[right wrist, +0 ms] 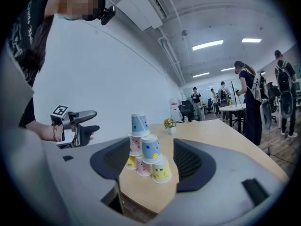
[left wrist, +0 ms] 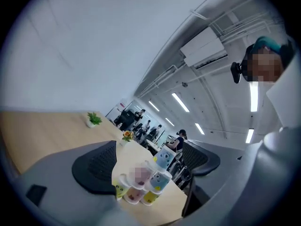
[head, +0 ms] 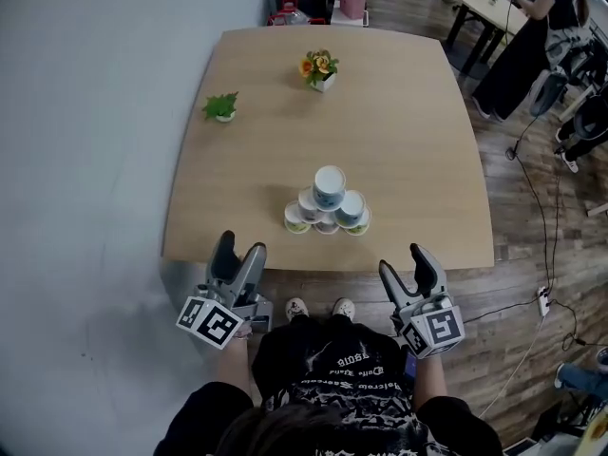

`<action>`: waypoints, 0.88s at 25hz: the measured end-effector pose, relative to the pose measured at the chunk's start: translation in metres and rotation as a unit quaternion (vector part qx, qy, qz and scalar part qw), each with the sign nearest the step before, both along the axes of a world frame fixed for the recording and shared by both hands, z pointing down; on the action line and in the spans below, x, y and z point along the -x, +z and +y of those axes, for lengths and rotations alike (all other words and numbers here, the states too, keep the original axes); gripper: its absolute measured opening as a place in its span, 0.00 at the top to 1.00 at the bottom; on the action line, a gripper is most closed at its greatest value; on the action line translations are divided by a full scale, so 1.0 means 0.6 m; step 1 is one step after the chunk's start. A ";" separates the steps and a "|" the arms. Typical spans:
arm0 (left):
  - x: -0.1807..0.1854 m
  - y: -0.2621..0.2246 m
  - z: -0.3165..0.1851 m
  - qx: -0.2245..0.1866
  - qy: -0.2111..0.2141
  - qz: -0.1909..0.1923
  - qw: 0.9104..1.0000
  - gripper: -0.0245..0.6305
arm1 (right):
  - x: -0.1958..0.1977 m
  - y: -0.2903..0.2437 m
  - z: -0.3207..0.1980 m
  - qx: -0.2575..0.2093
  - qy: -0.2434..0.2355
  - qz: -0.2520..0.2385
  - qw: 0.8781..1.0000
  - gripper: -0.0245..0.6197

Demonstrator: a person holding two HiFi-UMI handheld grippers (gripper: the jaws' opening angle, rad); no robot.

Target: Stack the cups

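A pyramid of upturned paper cups [head: 328, 209] stands near the front edge of the wooden table [head: 408, 112], with a blue cup [head: 329, 186] on top. It also shows in the left gripper view as the cup pyramid [left wrist: 143, 180] and in the right gripper view as the cup pyramid [right wrist: 145, 154]. My left gripper [head: 239, 250] hovers off the table's front edge, left of the cups, open and empty. My right gripper [head: 402, 261] hangs to the right of them, also off the edge, open with nothing held. The left gripper [right wrist: 77, 126] appears in the right gripper view too.
A small green plant [head: 221, 107] and a pot of flowers [head: 320, 68] sit farther back on the table. A person [head: 532, 36] stands by another table at the back right. Cables [head: 532, 293] lie on the wooden floor to the right.
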State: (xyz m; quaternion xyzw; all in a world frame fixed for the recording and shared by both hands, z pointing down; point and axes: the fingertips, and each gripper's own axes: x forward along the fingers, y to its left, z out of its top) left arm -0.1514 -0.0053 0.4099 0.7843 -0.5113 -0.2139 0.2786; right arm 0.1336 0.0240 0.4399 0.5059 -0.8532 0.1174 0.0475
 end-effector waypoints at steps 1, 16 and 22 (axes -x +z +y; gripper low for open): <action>-0.004 0.014 0.008 0.008 0.005 0.003 1.000 0.27 | 0.006 0.000 0.001 -0.001 -0.003 0.002 1.000 0.49; -0.106 0.106 0.087 -0.008 0.175 -0.239 0.955 0.27 | 0.029 0.026 0.015 0.009 -0.002 0.031 0.999 0.50; -0.112 0.106 0.090 -0.006 0.168 -0.270 0.948 0.61 | 0.047 0.024 0.026 -0.004 -0.023 0.046 0.999 0.77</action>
